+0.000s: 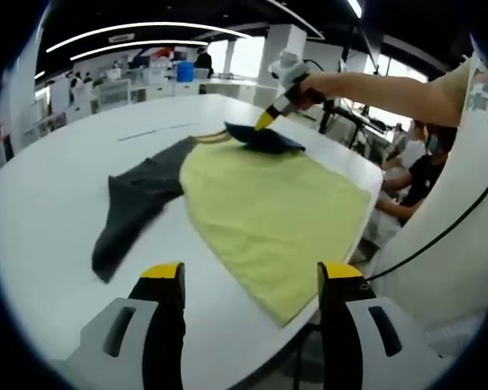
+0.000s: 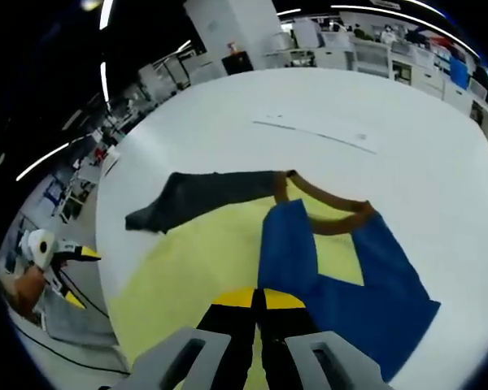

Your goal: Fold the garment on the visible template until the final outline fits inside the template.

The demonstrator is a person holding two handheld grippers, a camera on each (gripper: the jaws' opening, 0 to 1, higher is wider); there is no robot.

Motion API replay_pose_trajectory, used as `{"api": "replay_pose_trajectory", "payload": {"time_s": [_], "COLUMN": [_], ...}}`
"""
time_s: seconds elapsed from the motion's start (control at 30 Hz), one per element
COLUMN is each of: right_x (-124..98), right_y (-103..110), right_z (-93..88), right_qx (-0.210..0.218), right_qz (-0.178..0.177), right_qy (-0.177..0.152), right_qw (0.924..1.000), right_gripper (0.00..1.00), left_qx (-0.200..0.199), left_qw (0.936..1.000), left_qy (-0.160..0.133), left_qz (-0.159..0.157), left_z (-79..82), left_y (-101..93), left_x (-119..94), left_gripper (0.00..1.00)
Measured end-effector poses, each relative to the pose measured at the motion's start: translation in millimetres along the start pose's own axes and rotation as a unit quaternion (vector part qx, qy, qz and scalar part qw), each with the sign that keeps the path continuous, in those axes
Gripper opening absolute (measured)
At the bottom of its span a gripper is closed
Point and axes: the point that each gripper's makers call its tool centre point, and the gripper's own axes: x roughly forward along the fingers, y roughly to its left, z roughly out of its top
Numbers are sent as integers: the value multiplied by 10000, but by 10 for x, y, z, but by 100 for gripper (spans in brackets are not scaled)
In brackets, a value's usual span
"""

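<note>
Blue cloth pinched at right, grey sleeve free at left

Blue-and-grey garment lies flat on a yellow-green template on the white table. Its long axis runs sleeve to sleeve. The blue part is doubled over the template, tan collar showing. The grey sleeve trails off the template edge onto bare table, outside the outline.

Right gripper: jaws pressed together, seemingly pinching the blue cloth at its near edge; in the left gripper view its tips sit on that fold at the far side.

Left gripper: jaws spread, nothing between them, hanging above the near table edge. The grey sleeve lies ahead and to its left, nearer this gripper than the right. Judgement: the sleeve fold-in falls to the left.
</note>
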Motion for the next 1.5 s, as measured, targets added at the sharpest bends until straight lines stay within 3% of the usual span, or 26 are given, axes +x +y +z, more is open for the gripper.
{"api": "replay_pose_trajectory", "payload": {"time_s": [0.73, 1.5], "right_x": [321, 680], "right_y": [362, 558], "right_z": [87, -309], "right_qx": [-156, -552], "right_qz": [253, 378], "right_qy": [138, 788], "right_qw": [9995, 9946], "right_gripper": [0, 0], "left_qx": [-38, -84], "left_qw": [10000, 9999], "left_qy": [15, 70], "left_qz": [57, 69], "left_z": [-66, -77], "left_y": [50, 114], "left_x": [-73, -51], "left_gripper": [63, 62]}}
